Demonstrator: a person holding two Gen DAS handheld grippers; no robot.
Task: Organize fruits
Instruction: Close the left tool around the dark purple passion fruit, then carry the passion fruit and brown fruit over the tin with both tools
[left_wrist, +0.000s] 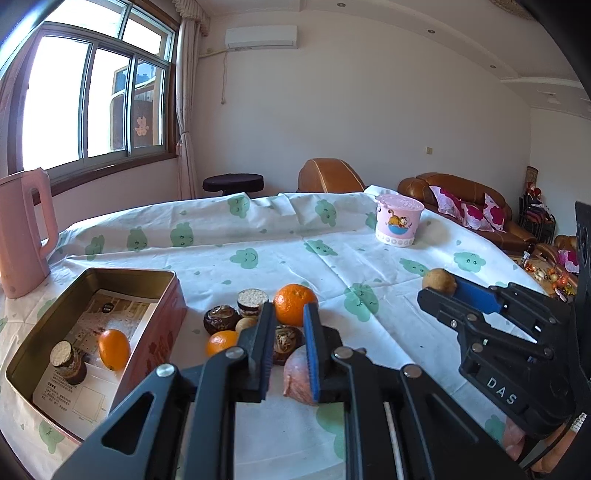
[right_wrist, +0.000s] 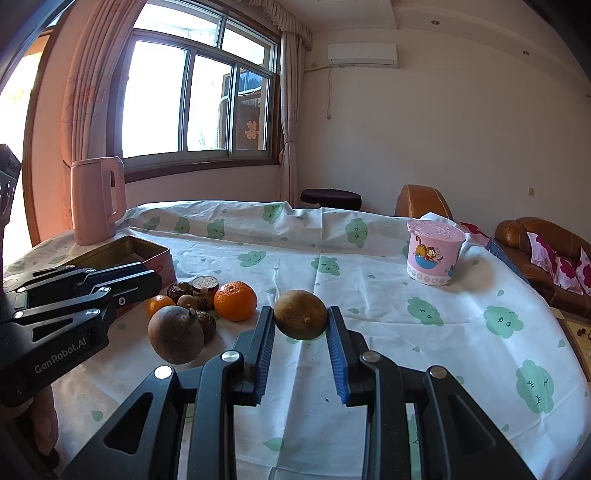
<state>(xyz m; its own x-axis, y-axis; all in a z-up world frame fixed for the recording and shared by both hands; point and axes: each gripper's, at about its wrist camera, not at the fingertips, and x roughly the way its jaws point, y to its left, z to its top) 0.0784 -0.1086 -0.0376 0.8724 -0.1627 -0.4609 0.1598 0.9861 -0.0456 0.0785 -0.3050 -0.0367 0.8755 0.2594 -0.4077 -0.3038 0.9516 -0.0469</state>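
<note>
Left gripper (left_wrist: 290, 314) is clamped on a brown fruit (right_wrist: 175, 336); right gripper (right_wrist: 300, 314) grips a round brown one (right_wrist: 301, 314). Beyond, a pile (left_wrist: 255, 317) of fruit waits on the cloth (left_wrist: 295, 258). The tin (left_wrist: 92, 332) holds only an orange (left_wrist: 114, 349) and one capped piece (left_wrist: 68, 363): task barely begun, in my judgement.

tin (left_wrist: 155, 332) sits left of the fruit pile (left_wrist: 258, 317); cup (left_wrist: 398, 220) far right behind.

Close wrist views, shared fruit pile (left_wrist: 255, 325)
</note>
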